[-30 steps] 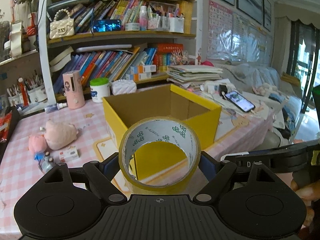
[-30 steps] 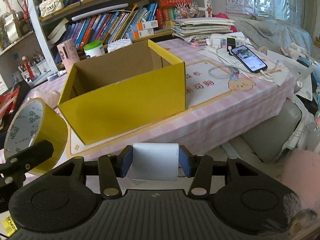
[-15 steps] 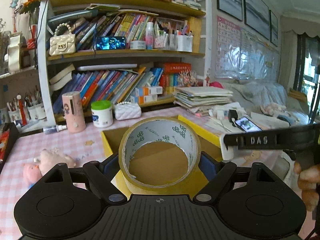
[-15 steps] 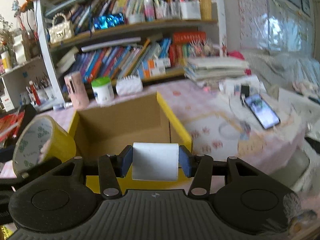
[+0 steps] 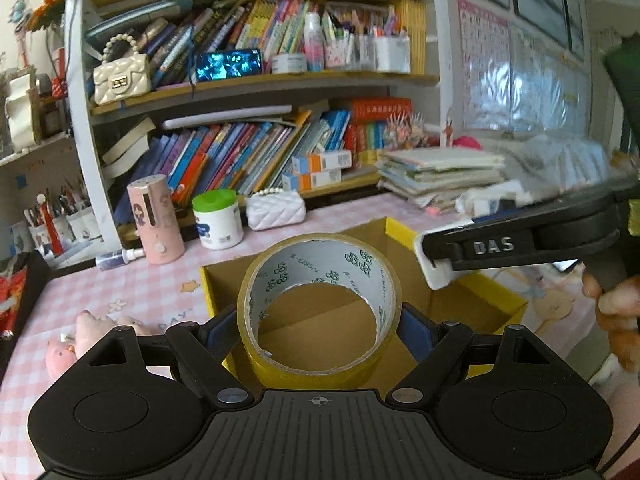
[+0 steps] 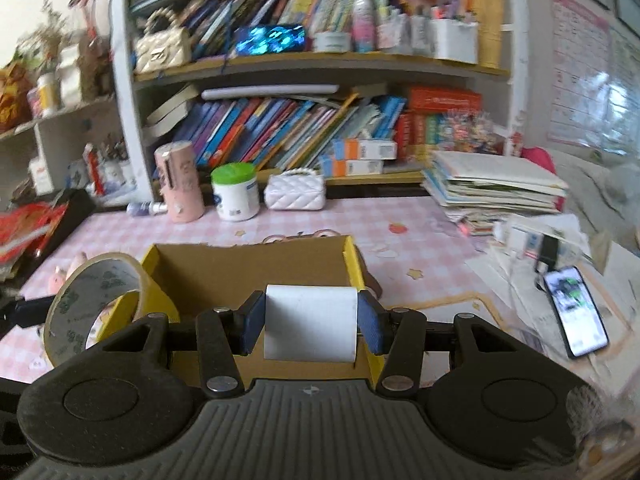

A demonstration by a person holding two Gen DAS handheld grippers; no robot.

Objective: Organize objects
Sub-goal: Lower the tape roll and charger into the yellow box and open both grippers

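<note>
My left gripper (image 5: 320,330) is shut on a yellow tape roll (image 5: 362,258), held above the near left part of the open yellow cardboard box (image 5: 496,290). My right gripper (image 6: 311,326) is shut on a white box (image 6: 311,328), held above the near wall of the same yellow box (image 6: 354,262). The tape roll also shows in the right wrist view (image 6: 94,280), at the box's left corner. The right gripper with its white box shows in the left wrist view (image 5: 436,264), over the box's right side. The box's inside looks bare.
The box sits on a pink checked table (image 6: 420,224). Behind it stand a pink bottle (image 5: 156,220), a green-lidded jar (image 5: 218,220) and a white purse (image 5: 276,208). Pink plush toys (image 5: 86,336) lie left. A book stack (image 6: 492,192) and a phone (image 6: 576,310) lie right. Bookshelves fill the back.
Both grippers have risen and moved forward from the table's front edge to above the yellow box, each still holding its object.
</note>
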